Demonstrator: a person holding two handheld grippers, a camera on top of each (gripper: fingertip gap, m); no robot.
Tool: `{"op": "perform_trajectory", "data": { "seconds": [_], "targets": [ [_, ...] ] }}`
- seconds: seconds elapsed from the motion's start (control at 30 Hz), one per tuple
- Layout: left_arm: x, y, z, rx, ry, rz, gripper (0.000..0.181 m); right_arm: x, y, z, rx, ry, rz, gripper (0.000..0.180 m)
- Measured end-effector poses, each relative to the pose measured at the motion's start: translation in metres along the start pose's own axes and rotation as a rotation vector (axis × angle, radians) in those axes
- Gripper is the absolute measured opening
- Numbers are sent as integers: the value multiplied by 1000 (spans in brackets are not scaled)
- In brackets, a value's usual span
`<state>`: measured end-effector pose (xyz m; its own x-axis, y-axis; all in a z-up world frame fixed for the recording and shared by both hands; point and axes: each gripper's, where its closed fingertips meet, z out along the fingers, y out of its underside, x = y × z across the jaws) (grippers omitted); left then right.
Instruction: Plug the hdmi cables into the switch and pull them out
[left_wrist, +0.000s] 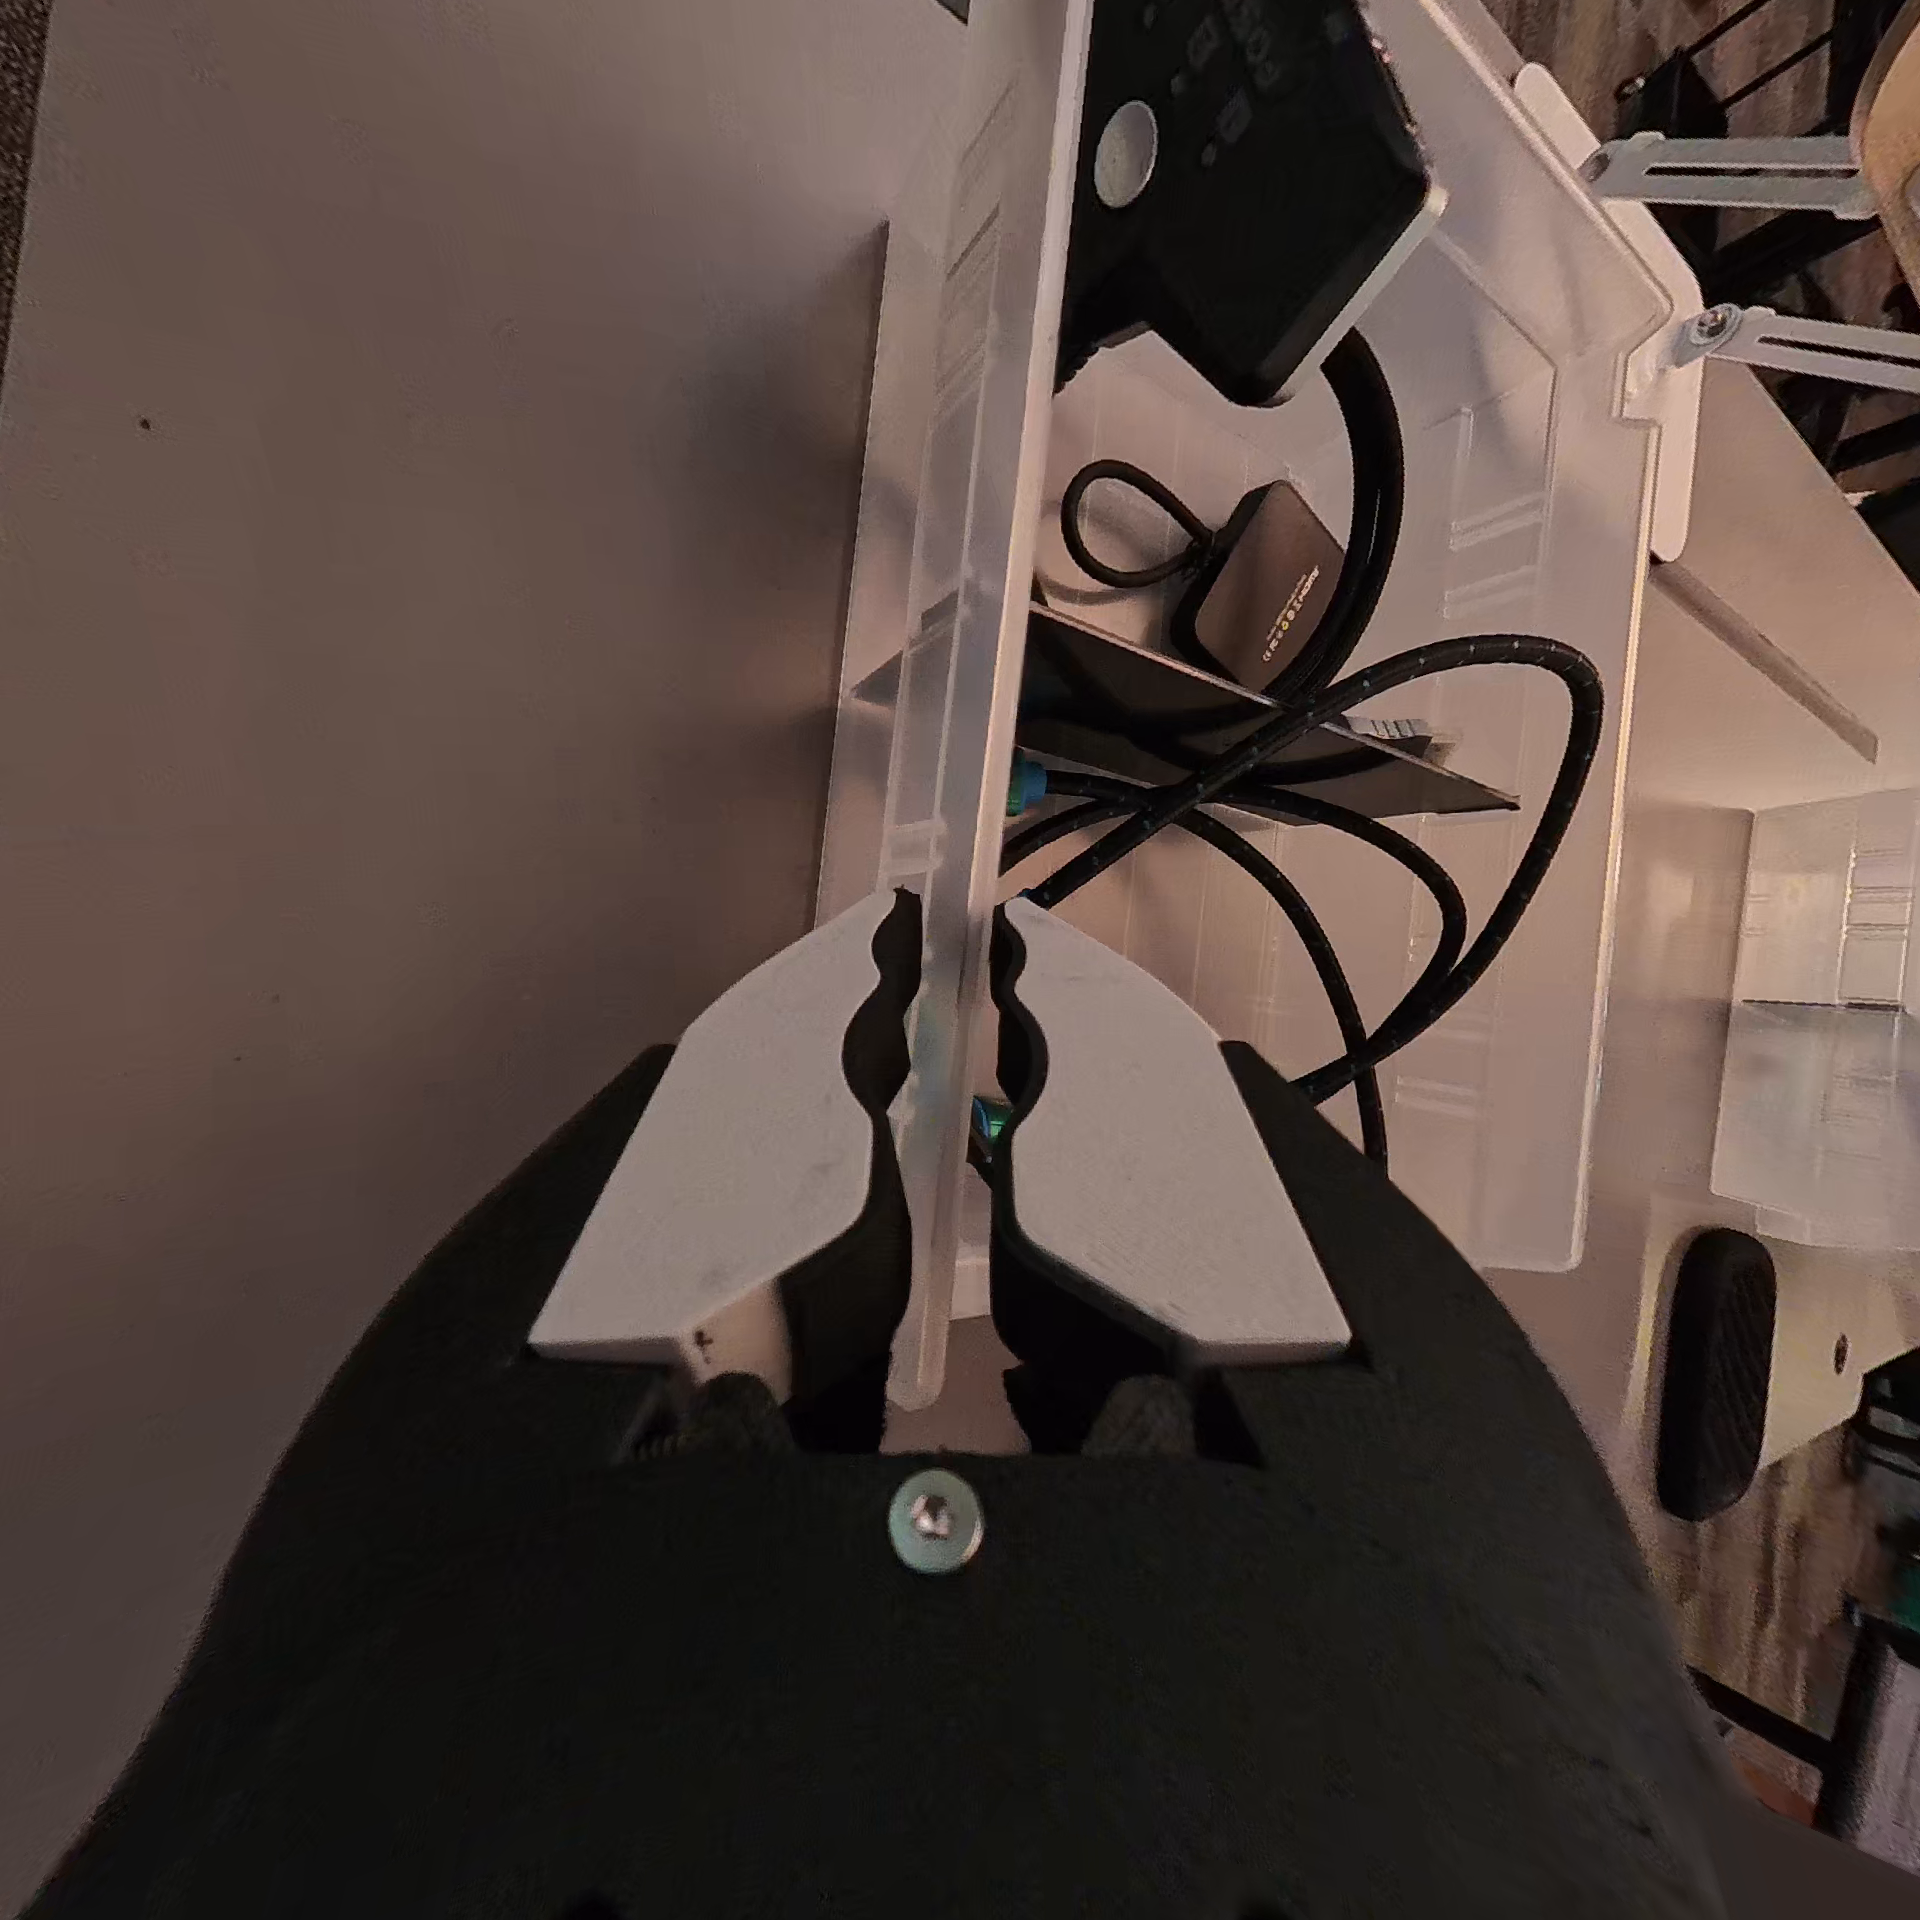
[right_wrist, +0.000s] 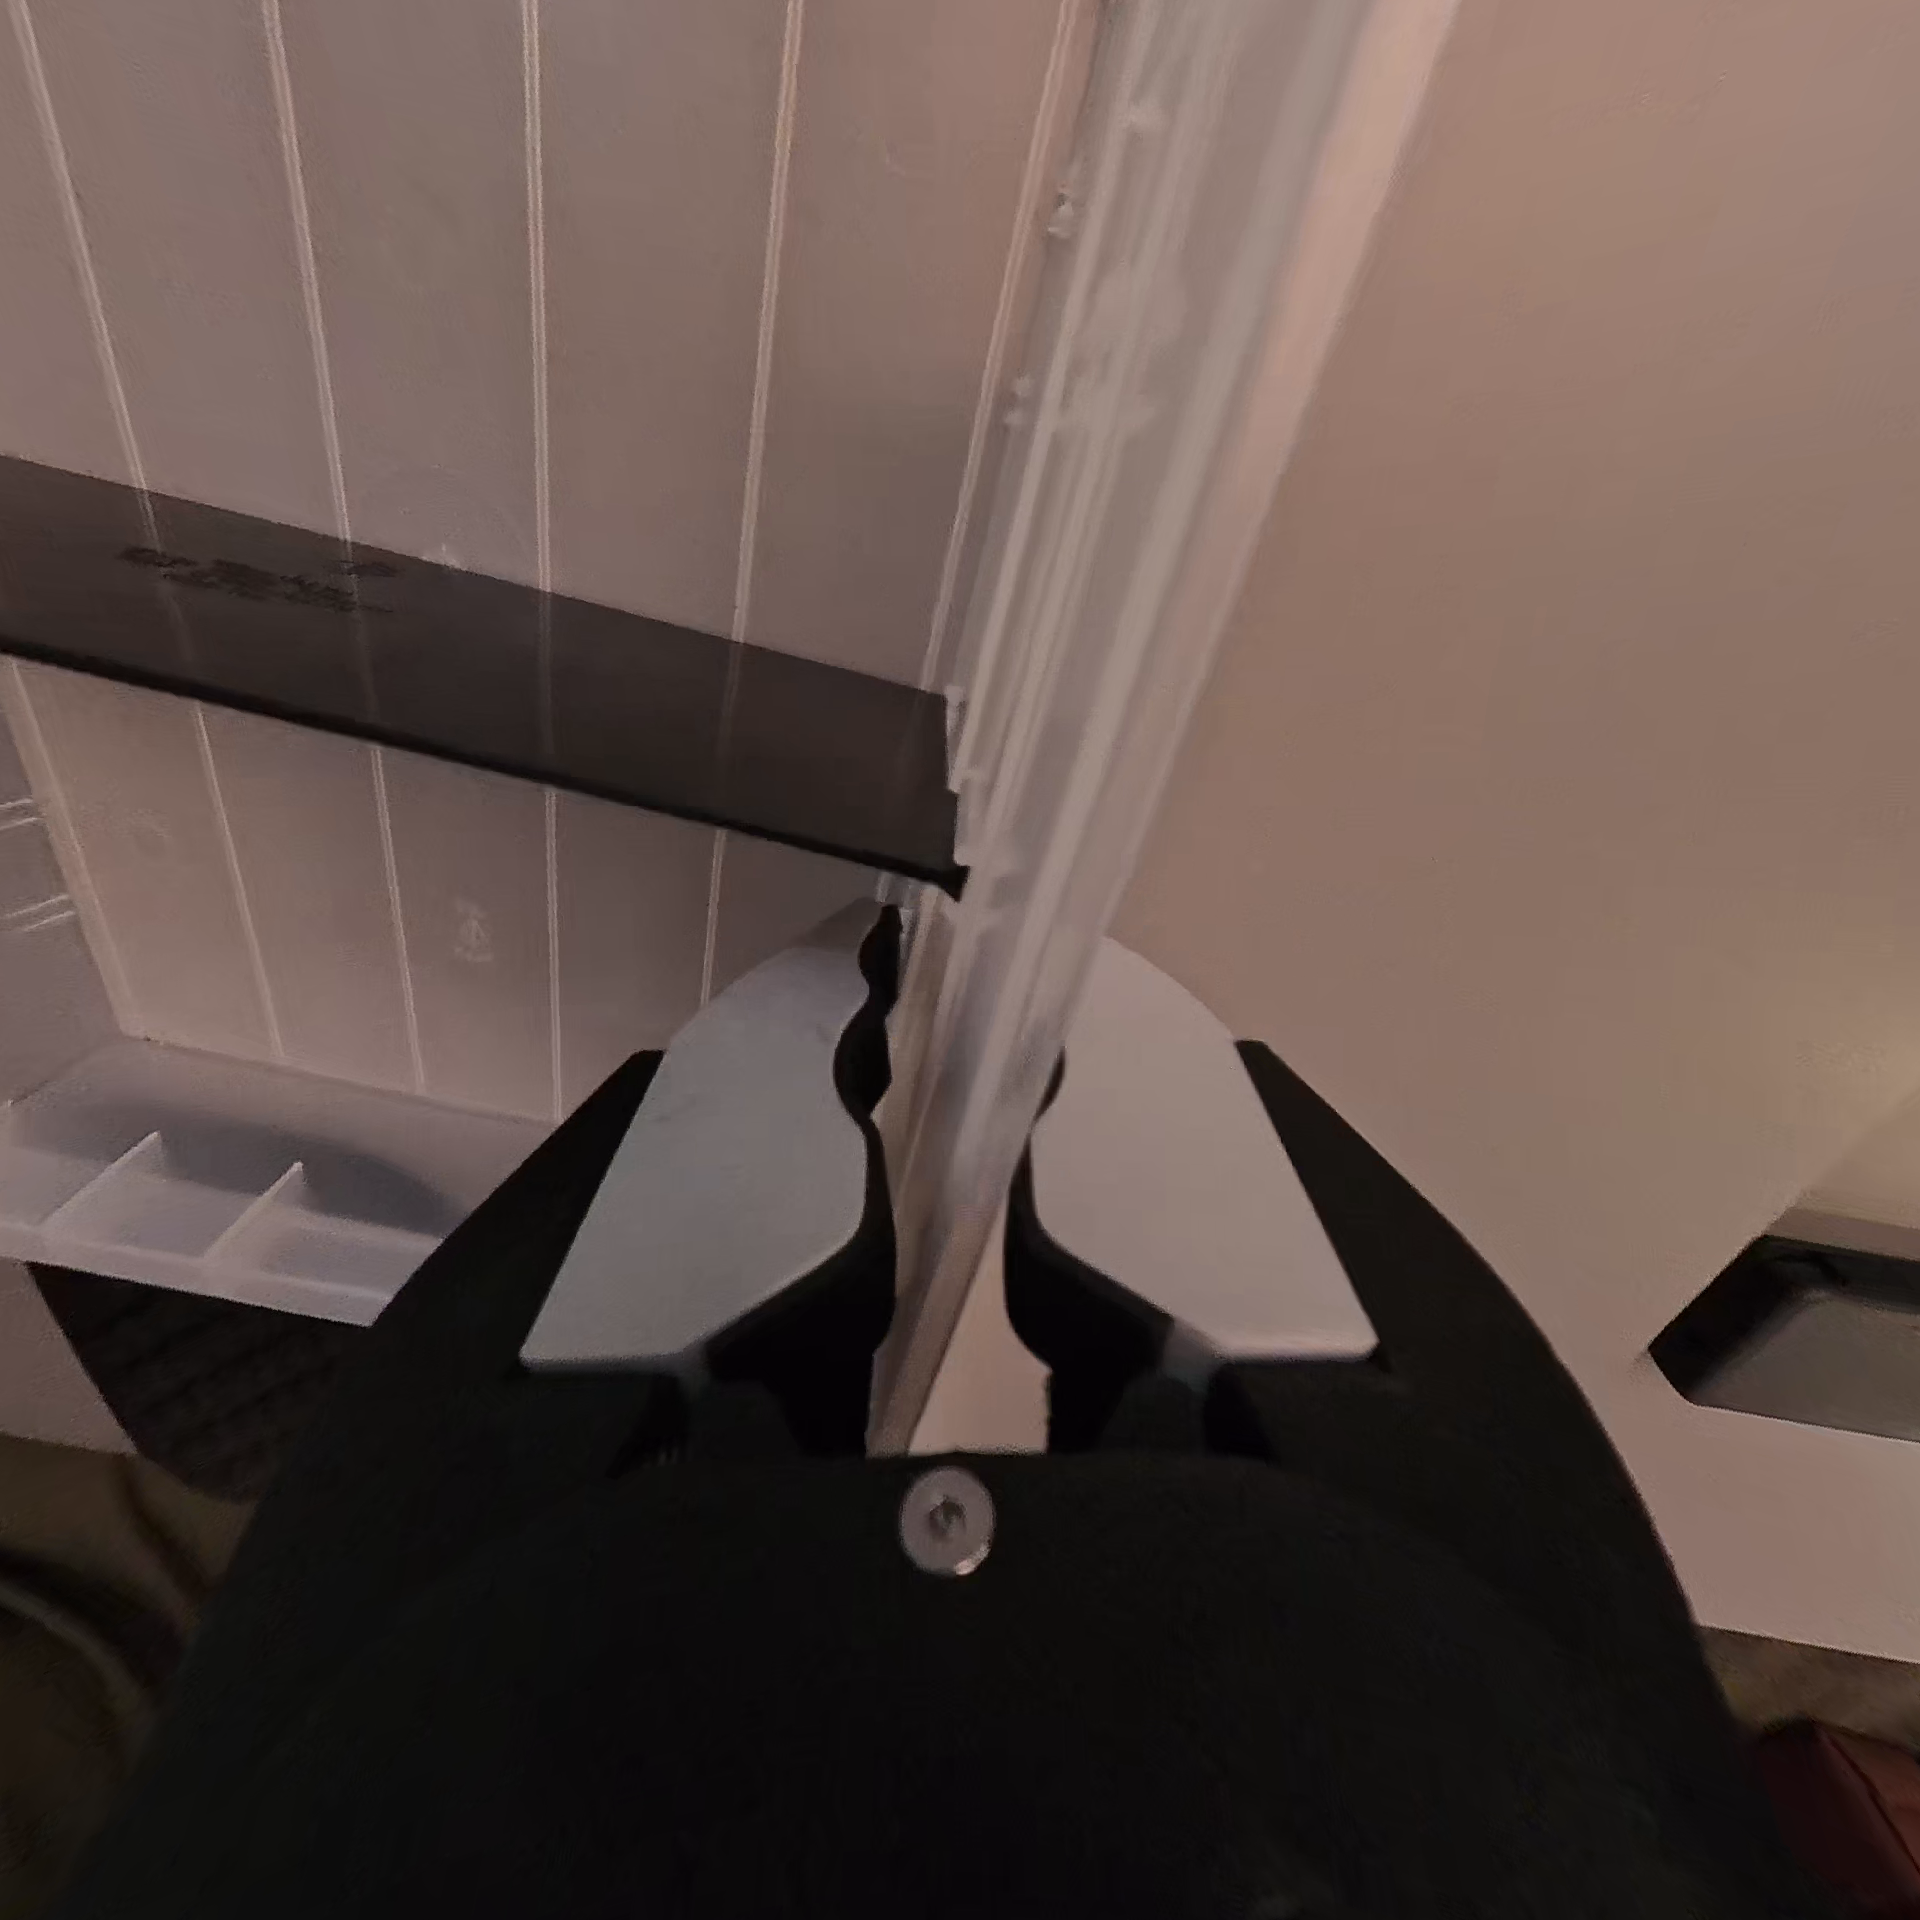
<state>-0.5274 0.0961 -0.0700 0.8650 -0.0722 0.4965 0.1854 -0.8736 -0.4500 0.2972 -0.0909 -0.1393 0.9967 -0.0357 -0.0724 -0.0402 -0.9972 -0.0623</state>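
Observation:
A clear plastic bin (left_wrist: 1507, 727) sits on a white table (left_wrist: 416, 520). In it lie the black HDMI switch (left_wrist: 1247, 187) with a silver edge, a small dark box (left_wrist: 1262, 592) with a thin cord, and black braided HDMI cables (left_wrist: 1455, 883) with teal plug ends (left_wrist: 1029, 784). A black divider (left_wrist: 1351, 769) crosses the bin. My left gripper (left_wrist: 956, 914) is shut on the bin's near wall (left_wrist: 997, 520). My right gripper (right_wrist: 987, 935) is shut on another bin wall (right_wrist: 1049, 623), just below the black divider (right_wrist: 468, 675). The cables and switch are out of the right wrist view.
A second clear container (left_wrist: 1818, 987) stands to the right of the bin, with a black oval object (left_wrist: 1714, 1371) below it. Metal brackets (left_wrist: 1766, 156) show at the top right. A small clear compartment tray (right_wrist: 187, 1195) and a grey-black device (right_wrist: 1818, 1320) lie beside the bin.

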Motion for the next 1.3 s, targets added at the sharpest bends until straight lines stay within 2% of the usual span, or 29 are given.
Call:
{"op": "perform_trajectory", "data": {
  "seconds": [0.1,0.17,0.27,0.37,0.43,0.53,0.67,0.8,0.87,0.93,1.03,1.17,1.3],
  "targets": [
    [1,-6,-4,32,-13,34,10,4,-5,-14,67,23,-9,34],
    [7,-23,-17,141,-24,81,12,8,-9,-31,130,50,-22,43],
    [33,-48,-39,299,-29,259,28,14,-12,-63,211,130,-53,50],
    [65,-63,-43,394,-46,404,48,11,-20,-102,333,216,-92,50],
    [82,-77,-32,445,-65,442,51,-2,-35,-133,485,256,-114,51],
    [97,-97,-2,473,-129,441,54,-39,-64,-189,807,329,-174,54],
    [84,-102,46,345,-318,447,61,-120,-79,-260,1267,286,-261,56],
    [62,-99,80,224,-468,449,62,-185,-76,-300,1560,174,-335,54],
    [48,-95,90,167,-523,449,53,-208,-79,-306,1600,107,-375,53],
    [36,-93,93,129,-574,468,33,-221,-83,-309,1630,68,-382,53],
    [37,-99,87,176,-560,494,27,-237,-88,-303,1635,12,-441,50],
    [69,-119,49,388,-506,589,20,-232,-95,-290,1590,38,-452,48],
    [136,-131,-15,675,-493,725,20,-230,-95,-290,1592,18,-447,47]
  ]
}}
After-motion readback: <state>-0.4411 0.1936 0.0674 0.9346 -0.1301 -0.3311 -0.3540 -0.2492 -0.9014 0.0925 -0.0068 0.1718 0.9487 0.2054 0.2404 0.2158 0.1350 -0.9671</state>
